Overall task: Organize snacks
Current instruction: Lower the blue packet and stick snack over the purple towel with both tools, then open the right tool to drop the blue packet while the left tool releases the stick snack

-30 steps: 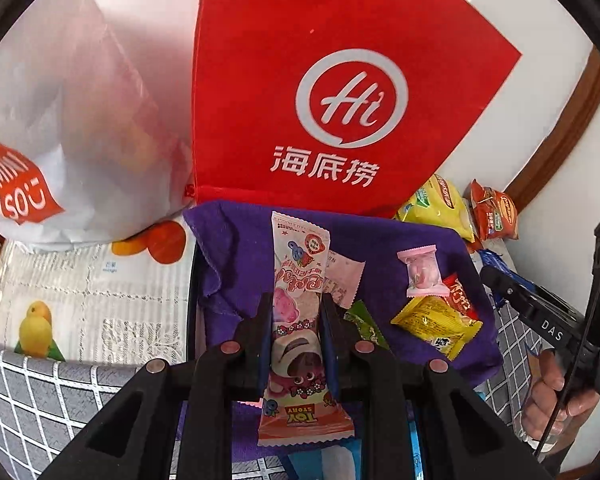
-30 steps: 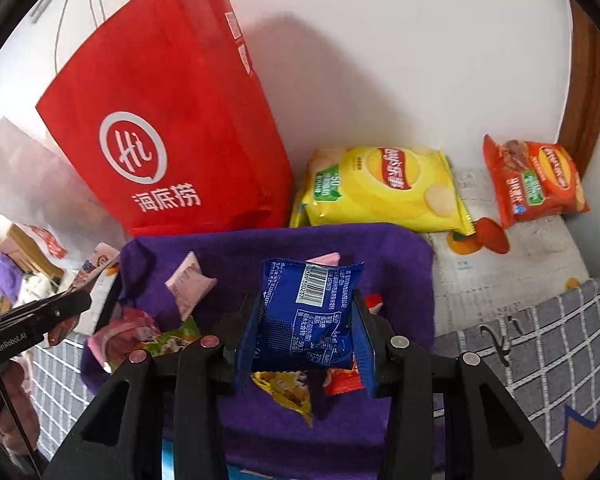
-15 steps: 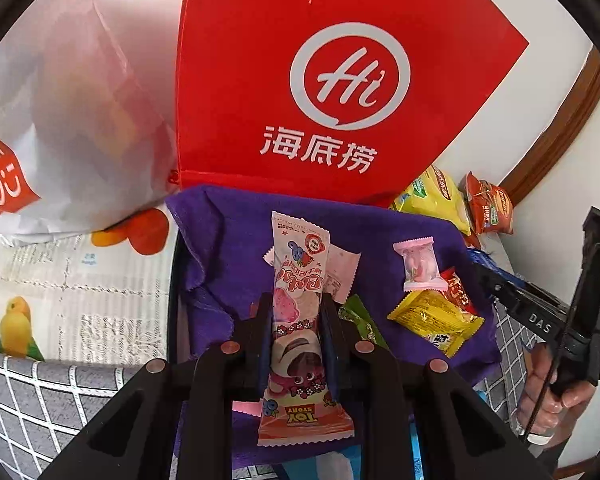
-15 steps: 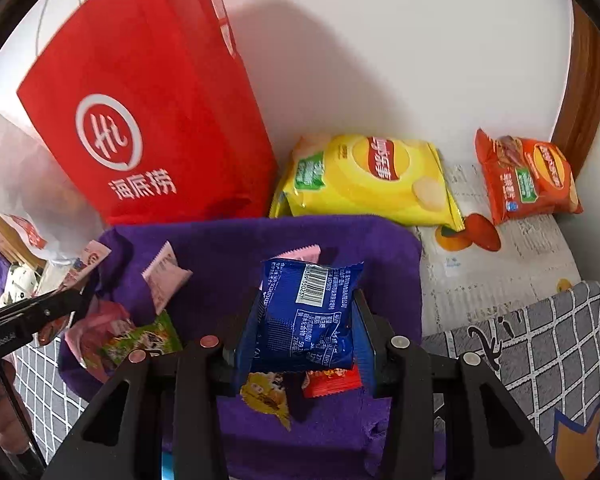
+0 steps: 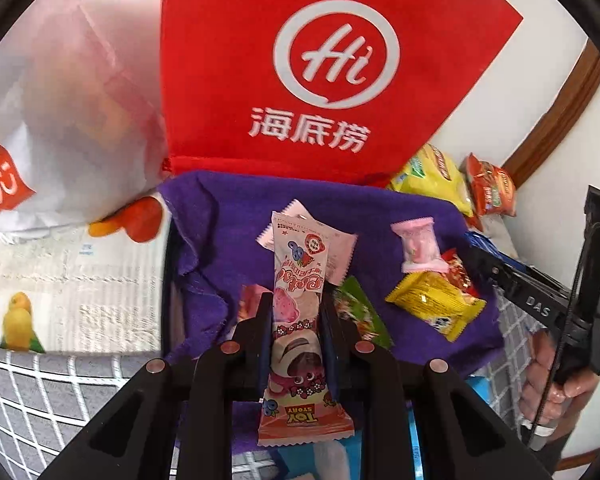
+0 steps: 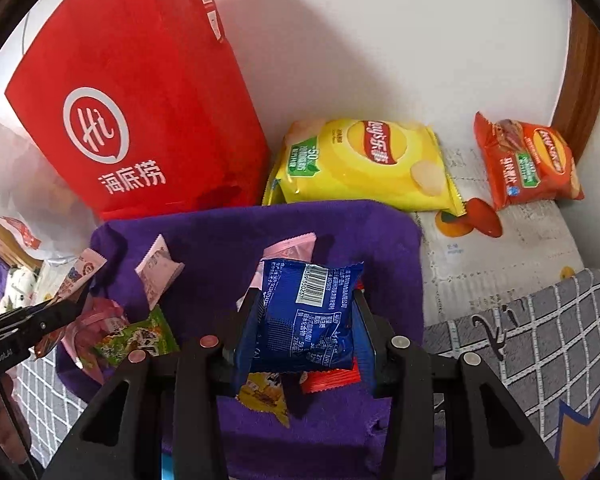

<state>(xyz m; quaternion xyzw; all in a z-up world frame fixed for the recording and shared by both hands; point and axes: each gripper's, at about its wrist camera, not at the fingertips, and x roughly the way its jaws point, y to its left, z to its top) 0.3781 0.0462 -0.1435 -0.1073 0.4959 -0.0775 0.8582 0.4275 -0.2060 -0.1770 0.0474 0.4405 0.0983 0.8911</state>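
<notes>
Holding a long pink snack (image 5: pixel 298 312), the left tool (image 5: pixel 296 304) hangs over the purple cloth (image 5: pixel 228 216); a white bag (image 5: pixel 60 128) sits far left, a red bag (image 5: pixel 320 60) right behind; the right tool (image 6: pixel 306 312) grips a blue packet (image 6: pixel 308 316); yellow chips (image 6: pixel 364 164) and an orange bag (image 6: pixel 528 164) lie beyond the cloth.
</notes>
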